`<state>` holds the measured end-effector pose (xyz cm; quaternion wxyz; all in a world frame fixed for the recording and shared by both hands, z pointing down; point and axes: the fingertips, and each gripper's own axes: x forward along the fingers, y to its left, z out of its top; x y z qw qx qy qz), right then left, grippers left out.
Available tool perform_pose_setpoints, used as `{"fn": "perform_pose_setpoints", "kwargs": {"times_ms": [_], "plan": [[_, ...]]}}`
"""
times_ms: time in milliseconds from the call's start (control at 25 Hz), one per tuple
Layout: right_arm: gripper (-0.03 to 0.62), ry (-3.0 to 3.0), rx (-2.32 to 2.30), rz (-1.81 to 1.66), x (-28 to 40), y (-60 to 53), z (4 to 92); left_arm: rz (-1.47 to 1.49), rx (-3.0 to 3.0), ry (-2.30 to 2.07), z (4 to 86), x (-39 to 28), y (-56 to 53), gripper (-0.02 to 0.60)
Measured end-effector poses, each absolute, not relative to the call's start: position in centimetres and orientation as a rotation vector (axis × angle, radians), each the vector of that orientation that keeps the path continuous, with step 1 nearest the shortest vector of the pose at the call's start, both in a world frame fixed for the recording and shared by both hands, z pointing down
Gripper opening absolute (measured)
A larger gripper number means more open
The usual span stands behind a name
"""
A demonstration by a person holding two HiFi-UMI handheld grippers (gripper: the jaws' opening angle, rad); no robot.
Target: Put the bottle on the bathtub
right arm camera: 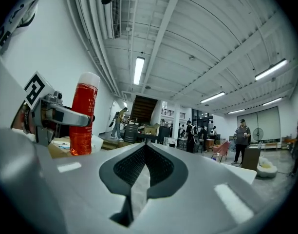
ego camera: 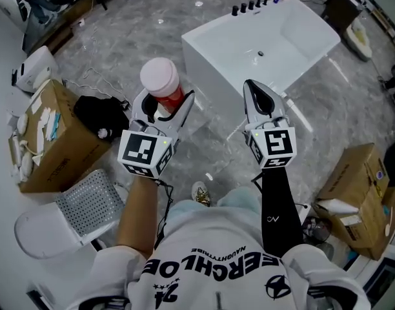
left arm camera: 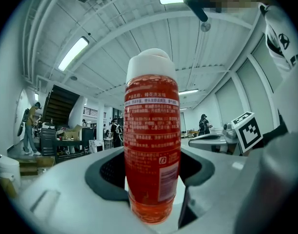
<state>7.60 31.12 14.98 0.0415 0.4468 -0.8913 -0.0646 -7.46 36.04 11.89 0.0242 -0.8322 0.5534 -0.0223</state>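
Note:
A red bottle [ego camera: 165, 89] with a white cap stands upright between the jaws of my left gripper [ego camera: 164, 106], which is shut on it. In the left gripper view the bottle [left arm camera: 151, 135] fills the middle, its label turned toward the camera. The right gripper view shows the same bottle [right arm camera: 84, 113] at the left. My right gripper [ego camera: 261, 97] is shut with nothing in it, held level with the left one. The white bathtub [ego camera: 217, 41] stands ahead on the grey floor, just beyond both grippers.
Black taps [ego camera: 250, 2] line the tub's far rim. A cardboard box [ego camera: 52, 141] and a black bag [ego camera: 101, 117] lie at the left, a white perforated chair [ego camera: 68, 205] at lower left. More boxes [ego camera: 359, 199] sit at the right. People stand far off in the hall.

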Motion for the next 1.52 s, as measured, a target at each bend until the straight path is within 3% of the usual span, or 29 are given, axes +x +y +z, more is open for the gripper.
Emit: {"fn": "perform_pose_setpoints", "kwargs": {"times_ms": [960,1520], "plan": [[0.032,-2.716,1.348,-0.229,3.2,24.5,14.9,-0.029,-2.616,1.656,12.3,-10.1,29.8,0.402],[0.032,-2.767,1.336,-0.373,1.8,6.2,14.9,-0.012,-2.558,1.714,14.3,-11.6,11.4,0.402]]}}
